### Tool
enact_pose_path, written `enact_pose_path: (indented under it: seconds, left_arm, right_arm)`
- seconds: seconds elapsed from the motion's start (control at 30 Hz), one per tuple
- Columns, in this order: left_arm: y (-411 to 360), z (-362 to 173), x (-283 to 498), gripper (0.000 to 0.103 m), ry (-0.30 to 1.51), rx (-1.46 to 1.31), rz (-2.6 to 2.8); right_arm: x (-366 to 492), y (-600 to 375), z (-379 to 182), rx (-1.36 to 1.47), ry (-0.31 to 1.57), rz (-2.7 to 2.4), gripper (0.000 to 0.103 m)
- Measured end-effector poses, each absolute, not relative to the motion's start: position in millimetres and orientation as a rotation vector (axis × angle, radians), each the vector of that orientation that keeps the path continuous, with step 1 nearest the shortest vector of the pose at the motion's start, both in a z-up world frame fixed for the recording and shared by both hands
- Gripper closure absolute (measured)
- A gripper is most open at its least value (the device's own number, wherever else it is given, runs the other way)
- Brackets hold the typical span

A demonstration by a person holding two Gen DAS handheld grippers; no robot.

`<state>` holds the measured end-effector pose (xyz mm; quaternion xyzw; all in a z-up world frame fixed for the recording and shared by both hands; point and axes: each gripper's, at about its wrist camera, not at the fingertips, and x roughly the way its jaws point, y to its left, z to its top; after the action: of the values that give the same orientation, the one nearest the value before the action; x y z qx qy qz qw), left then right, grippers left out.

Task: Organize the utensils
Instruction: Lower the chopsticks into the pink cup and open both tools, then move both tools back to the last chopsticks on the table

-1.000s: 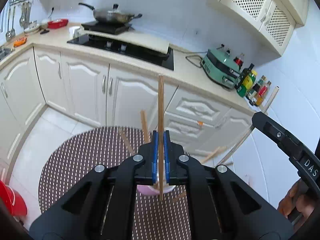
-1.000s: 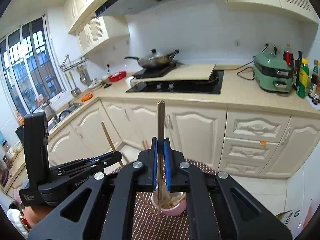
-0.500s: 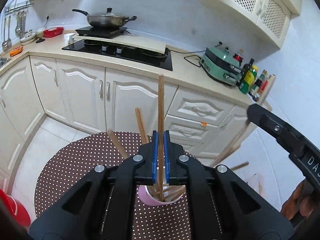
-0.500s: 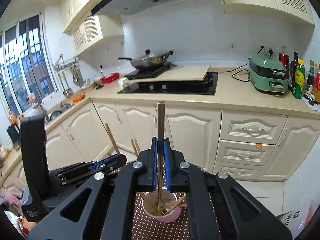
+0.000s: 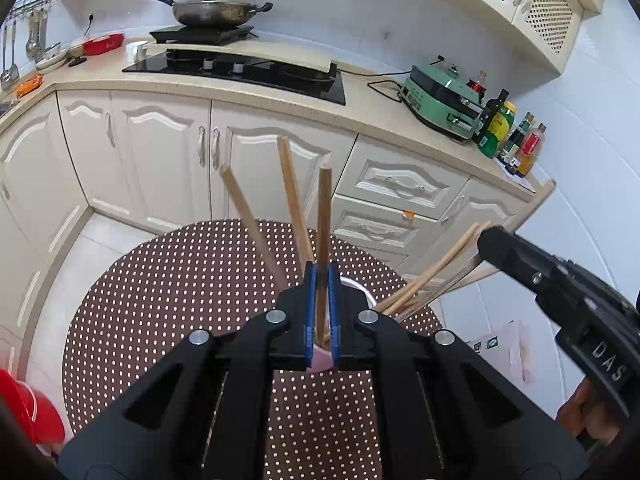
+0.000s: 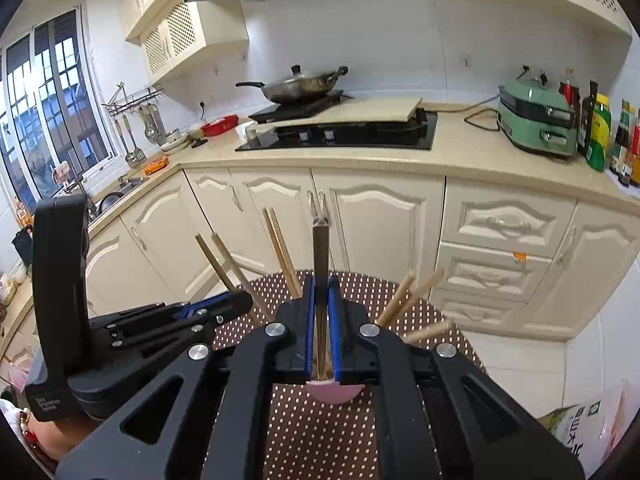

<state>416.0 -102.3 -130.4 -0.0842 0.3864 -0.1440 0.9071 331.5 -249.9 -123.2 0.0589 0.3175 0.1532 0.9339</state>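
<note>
Pink cup (image 6: pixel 334 393) on round brown polka-dot table (image 5: pixel 168 296), mostly hidden behind both grippers; only lower wall and a bit of rim visible. Several wooden chopsticks (image 5: pixel 294 200) standing in cup, fanned out at different angles, some leaning far right (image 5: pixel 432 272). Left gripper (image 5: pixel 321 312) clamped tight on one wooden chopstick (image 5: pixel 324 216), held nearly upright, lower end down inside cup. Right gripper (image 6: pixel 321 320) clamped tight on a darker chopstick (image 6: pixel 321 248), also upright over cup mouth; tip depth not visible. Grippers close together over cup, each visible in the other's view. Hand (image 5: pixel 580 404) under right gripper handle. Behind table: cream cabinets (image 6: pixel 376 224), beige countertop (image 6: pixel 460 152), black cooktop (image 6: pixel 340 136) with cutting board (image 6: pixel 360 110) on it, wok (image 6: pixel 300 84) at back, green appliance (image 6: pixel 536 120), sauce bottles (image 6: pixel 600 136) at right. Red object (image 5: pixel 24 404) at lower left edge. Window (image 6: pixel 44 104) and hanging utensil rack (image 6: pixel 136 100) at left.
</note>
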Motion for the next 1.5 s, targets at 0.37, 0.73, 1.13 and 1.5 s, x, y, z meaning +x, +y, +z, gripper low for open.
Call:
enact_pose_path:
  seconds: [0.37,0.73,1.13,1.5]
  left_arm:
    - [-103,-141,406,0.096,0.871,-0.171,-0.279]
    - [-101,-142,396,0.052,0.891,-0.173,-0.252]
    - [-90,-138,379,0.037,0.866,-0.174,-0.231]
    - [-70,-144,368,0.029,0.882,-0.189,-0.193]
  right_arm:
    - [321,-245,-143,0.121,0.716,0.313,0.098]
    - [317,-251,-150,0.157,0.749,0.304,0.098]
    - [308,-253,-148,0.180,0.736,0.265,0.073]
    - [297,-251,-154,0.182,0.724,0.213,0.054]
